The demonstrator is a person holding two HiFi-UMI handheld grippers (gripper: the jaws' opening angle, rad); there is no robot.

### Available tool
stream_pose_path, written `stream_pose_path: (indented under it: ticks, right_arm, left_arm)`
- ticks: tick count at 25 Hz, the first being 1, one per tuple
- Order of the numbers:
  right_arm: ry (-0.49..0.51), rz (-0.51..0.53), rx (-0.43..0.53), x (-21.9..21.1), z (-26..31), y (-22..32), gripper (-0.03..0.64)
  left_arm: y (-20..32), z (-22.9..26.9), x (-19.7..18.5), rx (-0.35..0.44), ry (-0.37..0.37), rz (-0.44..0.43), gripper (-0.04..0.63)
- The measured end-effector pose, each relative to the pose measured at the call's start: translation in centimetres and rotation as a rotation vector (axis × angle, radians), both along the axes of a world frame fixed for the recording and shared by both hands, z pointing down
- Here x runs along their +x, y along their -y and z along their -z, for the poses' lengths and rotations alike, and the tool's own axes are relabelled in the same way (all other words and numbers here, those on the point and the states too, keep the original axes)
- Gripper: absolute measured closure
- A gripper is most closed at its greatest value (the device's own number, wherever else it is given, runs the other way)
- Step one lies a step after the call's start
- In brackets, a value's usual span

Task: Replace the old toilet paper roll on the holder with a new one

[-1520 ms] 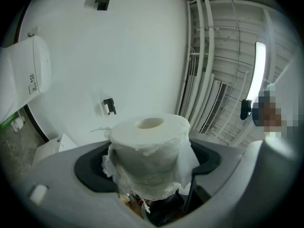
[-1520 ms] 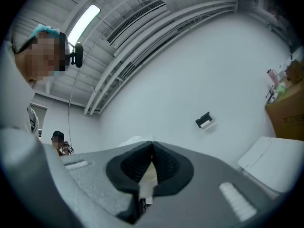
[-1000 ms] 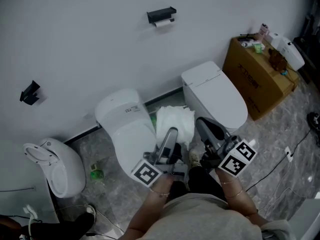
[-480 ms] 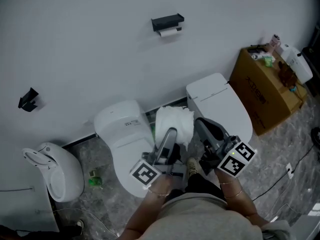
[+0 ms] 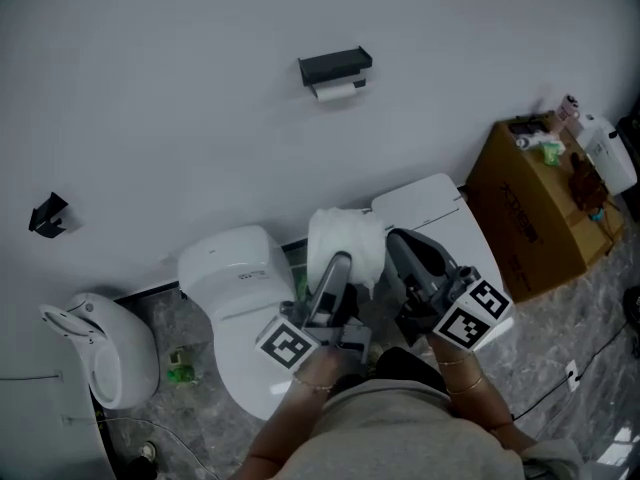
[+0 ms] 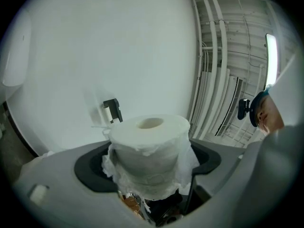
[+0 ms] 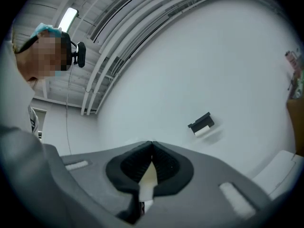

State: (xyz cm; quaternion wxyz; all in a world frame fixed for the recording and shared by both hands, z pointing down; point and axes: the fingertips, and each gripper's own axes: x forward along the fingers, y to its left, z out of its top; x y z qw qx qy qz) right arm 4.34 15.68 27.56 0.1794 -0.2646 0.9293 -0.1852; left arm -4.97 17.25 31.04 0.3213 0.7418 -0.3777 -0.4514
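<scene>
Walked in closer over the last second, going by the head view. Now seeing the holder (image 5: 335, 64) lower down and a bit nearer than before, and the cardboard box (image 5: 525, 218) slid off toward the right. Carried both grippers along at the same spacing, no change in either grip.

Carrying the new toilet paper roll (image 5: 348, 240) in the left gripper (image 6: 148, 167), pads squeezed onto its sides, core hole up, loose wrap hanging ragged round the bottom. Keeping the right gripper (image 7: 152, 146) closed tight with nothing held. Noticed a pale sliver low in the gap between its pads, no idea what.

So, still the approach, I reckon. Still got the old toilet paper roll (image 5: 338, 89) hanging under the holder, high on the wall above the gap between the two lidded toilets. Nowhere near touching it yet. Probably going to need that free right gripper to pull the old one off first.

As for containers: only that box, on the floor against the wall at the right. Shut as far as visible, so no telling what's inside. Lots of clutter along its top though, including a white jug (image 5: 610, 153) hanging over the far right edge and some small bottles (image 5: 567, 108) at the back corner. Can't see into either lidded toilet.
</scene>
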Motion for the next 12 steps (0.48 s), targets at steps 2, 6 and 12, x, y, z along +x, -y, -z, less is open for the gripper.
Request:
stream_pose_path:
  ticks: [2,6,12]
  right_arm:
    - [-0.001,0.006,0.007,0.3,-0.1,1.3,0.614]
    - [-0.008,0.016,0.002,1.4,-0.3,5.1,0.614]
    - [0.006,0.027,-0.03,1.8,-1.2,7.8,0.614]
  left_arm:
    - [1.4,-0.4,0.3,-0.002,-0.006,0.006,0.155]
    - [5.3,-0.8,1.6,-0.019,-0.008,0.008,0.155]
    - [7.8,-1.3,2.1,-0.043,-0.009,0.026,0.155]
